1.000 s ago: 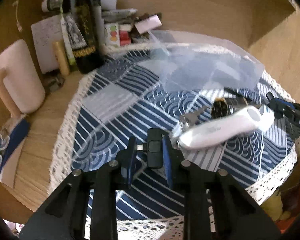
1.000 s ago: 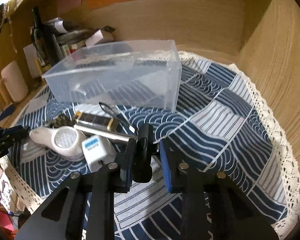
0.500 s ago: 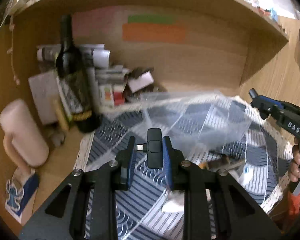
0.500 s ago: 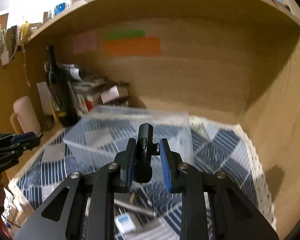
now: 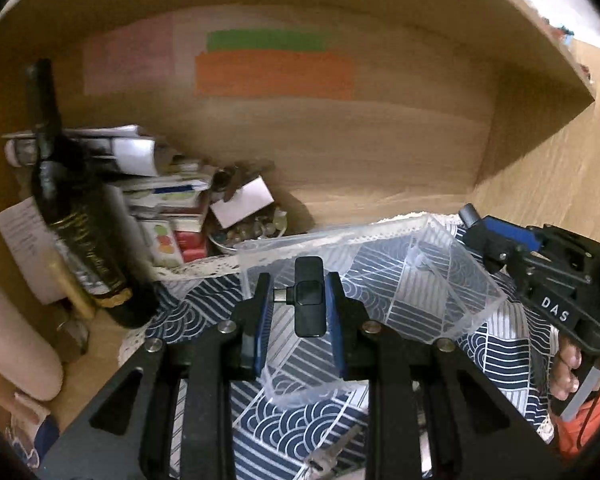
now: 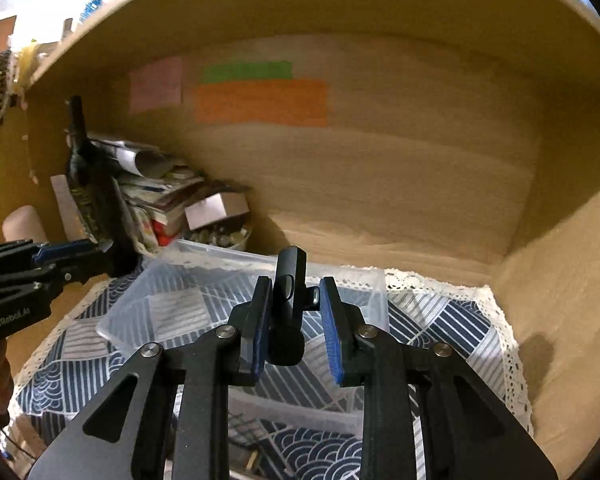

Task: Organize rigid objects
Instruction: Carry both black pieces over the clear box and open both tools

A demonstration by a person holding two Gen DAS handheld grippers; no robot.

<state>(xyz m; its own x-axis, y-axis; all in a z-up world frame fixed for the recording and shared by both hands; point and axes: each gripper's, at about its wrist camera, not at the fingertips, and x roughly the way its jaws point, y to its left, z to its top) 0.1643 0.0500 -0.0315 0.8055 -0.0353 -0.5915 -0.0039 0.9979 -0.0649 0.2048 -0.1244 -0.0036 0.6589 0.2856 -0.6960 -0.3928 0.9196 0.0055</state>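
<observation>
One clear plastic bin [image 6: 236, 312] sits on the blue-and-white patterned cloth [image 6: 440, 320] inside the wooden alcove; through its walls only the cloth pattern shows, and no object can be made out in it. Behind it, one small bowl [image 5: 252, 236] holds pale round beads or stones.

Two small black adapters are in view, one per gripper. The left gripper [image 5: 300, 300] has its blue pads drawn in on a black adapter [image 5: 309, 296], metal plug pointing left, held in front of the bin's near wall. The right gripper [image 6: 294, 308] pinches a second black adapter [image 6: 288, 304], upright, its plug pointing right.

One dark wine bottle [image 5: 76, 216] stands at the left beside stacked papers, and one key [image 5: 332, 454] lies on the cloth.
</observation>
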